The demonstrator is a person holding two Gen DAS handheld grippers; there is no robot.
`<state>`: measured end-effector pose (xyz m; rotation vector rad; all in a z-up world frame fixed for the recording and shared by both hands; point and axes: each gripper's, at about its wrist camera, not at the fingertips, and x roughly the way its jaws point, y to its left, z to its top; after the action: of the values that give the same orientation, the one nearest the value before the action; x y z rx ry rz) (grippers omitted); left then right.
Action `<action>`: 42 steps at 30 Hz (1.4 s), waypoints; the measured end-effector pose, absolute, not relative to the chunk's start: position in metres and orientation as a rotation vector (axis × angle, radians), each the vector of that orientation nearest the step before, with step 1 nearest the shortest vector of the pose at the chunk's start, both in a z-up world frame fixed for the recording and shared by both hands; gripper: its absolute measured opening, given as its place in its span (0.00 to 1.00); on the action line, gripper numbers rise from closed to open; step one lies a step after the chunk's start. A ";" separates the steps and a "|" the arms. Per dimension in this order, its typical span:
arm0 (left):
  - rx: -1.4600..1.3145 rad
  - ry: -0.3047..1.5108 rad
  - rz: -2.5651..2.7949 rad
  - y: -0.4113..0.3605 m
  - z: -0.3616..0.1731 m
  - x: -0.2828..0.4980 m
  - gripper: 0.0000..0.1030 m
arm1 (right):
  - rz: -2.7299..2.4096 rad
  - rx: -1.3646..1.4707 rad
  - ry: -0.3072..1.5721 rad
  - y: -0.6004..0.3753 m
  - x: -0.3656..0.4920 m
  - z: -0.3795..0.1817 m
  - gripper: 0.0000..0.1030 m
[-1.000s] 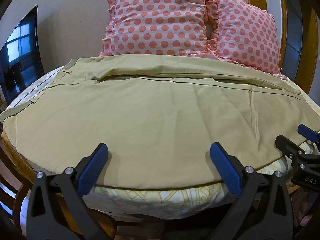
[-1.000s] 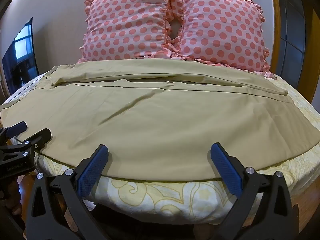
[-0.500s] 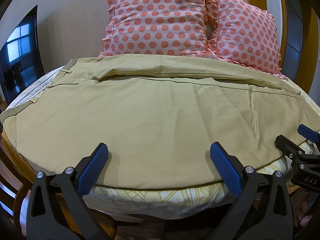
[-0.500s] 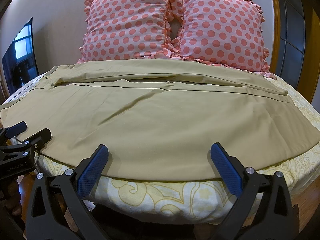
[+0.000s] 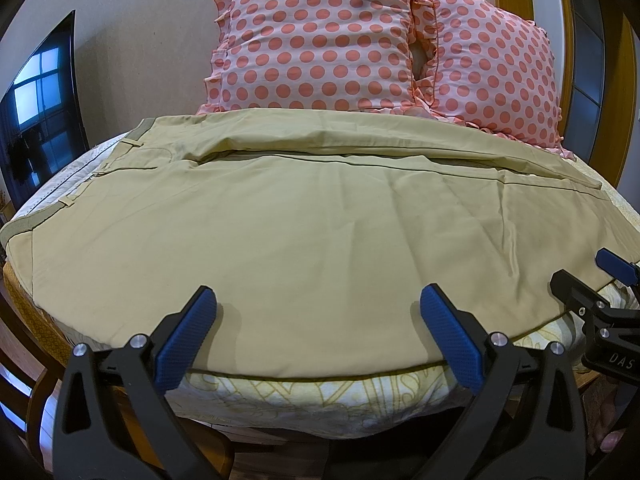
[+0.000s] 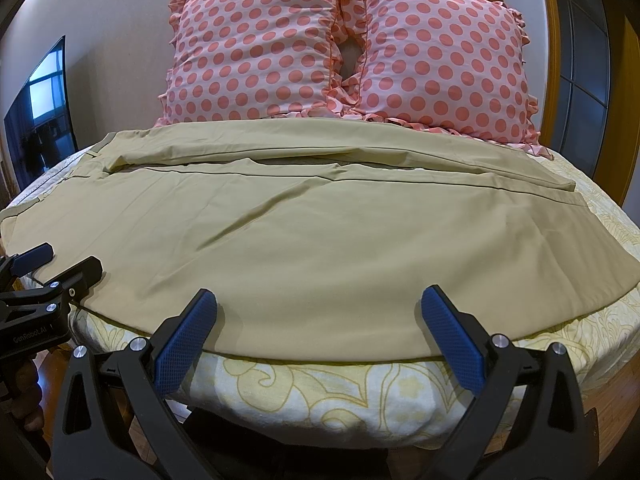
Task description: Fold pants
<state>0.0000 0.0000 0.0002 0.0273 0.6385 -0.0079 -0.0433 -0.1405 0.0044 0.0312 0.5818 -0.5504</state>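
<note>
Khaki pants (image 5: 304, 232) lie spread flat across the bed, waistband at the left, leg hems at the right; they also fill the right wrist view (image 6: 320, 240). My left gripper (image 5: 318, 328) is open and empty, hovering at the near edge of the pants. My right gripper (image 6: 320, 328) is open and empty at the same near edge, further right. The right gripper shows at the right edge of the left wrist view (image 5: 588, 280). The left gripper shows at the left edge of the right wrist view (image 6: 56, 264).
Two pink polka-dot pillows (image 5: 320, 40) (image 6: 440, 56) stand against the wall behind the pants. A yellow patterned bedsheet (image 6: 320, 384) hangs over the near bed edge. A dark TV screen (image 5: 40, 108) is at the left. Wooden frames (image 6: 624, 100) stand at the right.
</note>
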 end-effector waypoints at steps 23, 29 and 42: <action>0.028 0.638 -0.008 0.000 0.000 0.000 0.98 | -0.551 0.030 0.580 -0.141 -0.044 0.004 0.99; 0.028 0.637 -0.008 0.000 0.000 0.000 0.98 | -0.551 0.031 0.579 -0.141 -0.045 0.004 0.99; 0.028 0.638 -0.008 0.000 0.001 0.000 0.98 | -0.548 0.025 0.566 -0.136 -0.046 -0.003 0.99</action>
<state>0.0003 0.0000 0.0006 0.0280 0.6384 -0.0081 -0.0462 -0.1360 -0.0029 0.0247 0.5655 -0.5478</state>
